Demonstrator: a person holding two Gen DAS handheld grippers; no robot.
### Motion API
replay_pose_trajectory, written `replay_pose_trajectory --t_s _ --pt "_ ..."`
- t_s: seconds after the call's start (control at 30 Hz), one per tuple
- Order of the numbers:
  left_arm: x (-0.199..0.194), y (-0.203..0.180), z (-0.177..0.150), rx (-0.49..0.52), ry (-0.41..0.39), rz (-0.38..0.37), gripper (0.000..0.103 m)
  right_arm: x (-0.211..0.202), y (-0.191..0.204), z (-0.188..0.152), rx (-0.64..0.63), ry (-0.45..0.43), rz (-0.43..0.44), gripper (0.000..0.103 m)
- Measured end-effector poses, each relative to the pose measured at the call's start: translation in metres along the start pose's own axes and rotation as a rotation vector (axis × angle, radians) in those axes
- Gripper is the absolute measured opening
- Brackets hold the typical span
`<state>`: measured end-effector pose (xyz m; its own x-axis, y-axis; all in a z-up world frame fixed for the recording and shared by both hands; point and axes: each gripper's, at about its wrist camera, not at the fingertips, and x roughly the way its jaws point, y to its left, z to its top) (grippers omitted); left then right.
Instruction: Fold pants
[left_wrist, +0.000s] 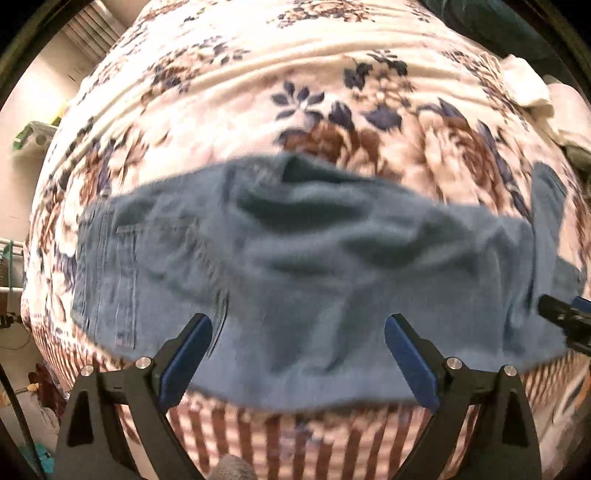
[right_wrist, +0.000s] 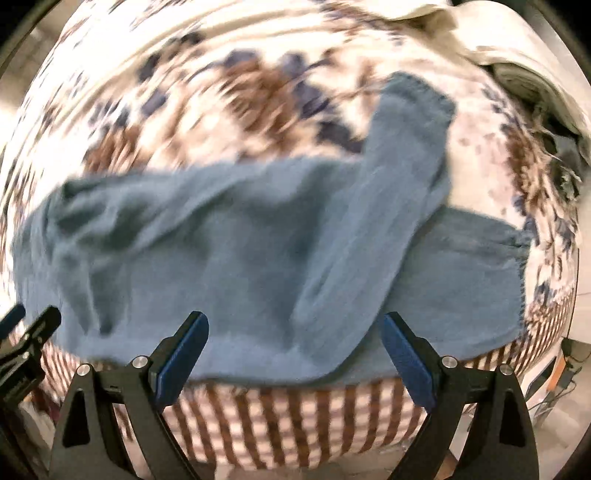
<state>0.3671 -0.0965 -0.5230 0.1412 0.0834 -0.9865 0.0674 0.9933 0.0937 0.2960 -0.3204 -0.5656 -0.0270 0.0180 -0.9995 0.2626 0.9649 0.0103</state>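
Observation:
Blue denim pants (left_wrist: 295, 266) lie crumpled across a bed with a floral blanket (left_wrist: 258, 74). The waist and a back pocket (left_wrist: 125, 258) are at the left in the left wrist view. In the right wrist view the pants (right_wrist: 240, 251) show two legs: one leg (right_wrist: 410, 147) bends up and away, the other (right_wrist: 480, 266) runs right. My left gripper (left_wrist: 298, 328) is open just above the pants' near edge. My right gripper (right_wrist: 295, 325) is open above the near edge by the legs. Both are empty. Both views are blurred.
The blanket's striped border (left_wrist: 295, 435) hangs over the bed's near edge. White and dark clothes (left_wrist: 532, 92) lie at the far right of the bed, also in the right wrist view (right_wrist: 517, 74). The right gripper (left_wrist: 565, 321) shows at the left view's right edge.

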Motion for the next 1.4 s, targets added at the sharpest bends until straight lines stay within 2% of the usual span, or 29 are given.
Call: replay_pose_trajectory --t_s 0.03,0.17,0.3,0.37,0.4,0.43,0.47,0.5,0.53,0.63,0.73,0.83,0.93,1.0,1.07,1.17,1.27,1.33,1.4 --pt "0.005 0.000 0.007 -0.008 -0.010 -0.002 0.096 -0.001 -0.011 0.007 0.021 -0.018 -0.009 0.096" --pt "0.015 -0.015 0.031 -0.012 -0.025 -0.006 0.096 0.005 -0.058 0.076 0.158 -0.044 0.021 0.096" --pt "0.026 -0.038 0.048 0.014 -0.046 0.003 0.096 0.033 -0.112 0.132 0.350 -0.051 0.077 0.096" --pt "0.029 -0.048 0.050 0.028 -0.052 0.005 0.096 0.049 -0.134 0.150 0.402 -0.041 0.099 0.091" --pt "0.030 -0.051 0.050 0.034 -0.049 0.005 0.096 0.056 -0.143 0.159 0.419 -0.045 0.113 0.075" --pt "0.031 -0.055 0.049 0.041 -0.046 0.007 0.096 0.060 -0.147 0.164 0.420 -0.047 0.129 0.042" --pt "0.031 -0.058 0.047 0.047 -0.046 0.008 0.096 0.064 -0.152 0.167 0.426 -0.043 0.142 0.023" --pt "0.030 -0.061 0.044 0.053 -0.045 0.006 0.096 0.063 -0.155 0.168 0.432 -0.053 0.161 0.010" --pt "0.030 -0.064 0.042 0.059 -0.044 0.007 0.096 0.056 -0.158 0.165 0.435 -0.095 0.176 0.007" --pt "0.026 -0.071 0.033 0.063 -0.037 0.003 0.096 0.024 -0.165 0.145 0.428 -0.196 0.153 0.006" --pt "0.019 -0.077 0.022 0.061 -0.051 0.001 0.096 -0.007 -0.186 0.106 0.451 -0.274 0.132 0.005" --pt "0.014 -0.088 0.012 0.070 -0.065 -0.003 0.096 -0.023 -0.227 0.055 0.560 -0.283 0.106 0.005" --pt "0.017 -0.097 0.004 0.070 -0.042 -0.018 0.096 -0.019 -0.275 0.000 0.682 -0.252 0.071 0.005" --pt "0.019 -0.104 -0.001 0.075 -0.036 -0.022 0.096 0.002 -0.295 -0.028 0.762 -0.195 0.088 0.005" --pt "0.022 -0.111 -0.006 0.091 -0.027 -0.021 0.096 0.029 -0.305 -0.052 0.824 -0.112 0.123 0.005" --pt "0.022 -0.117 -0.010 0.111 -0.024 -0.019 0.096 0.050 -0.303 -0.067 0.837 -0.073 0.143 0.005" --pt "0.021 -0.118 -0.015 0.124 -0.027 -0.019 0.096 0.059 -0.311 -0.072 0.877 -0.075 0.182 0.014" --pt "0.020 -0.118 -0.016 0.132 -0.031 -0.013 0.096 0.060 -0.318 -0.073 0.918 -0.106 0.229 0.041" --pt "0.018 -0.116 -0.019 0.134 -0.039 -0.009 0.096 0.062 -0.325 -0.073 0.949 -0.134 0.231 0.043"
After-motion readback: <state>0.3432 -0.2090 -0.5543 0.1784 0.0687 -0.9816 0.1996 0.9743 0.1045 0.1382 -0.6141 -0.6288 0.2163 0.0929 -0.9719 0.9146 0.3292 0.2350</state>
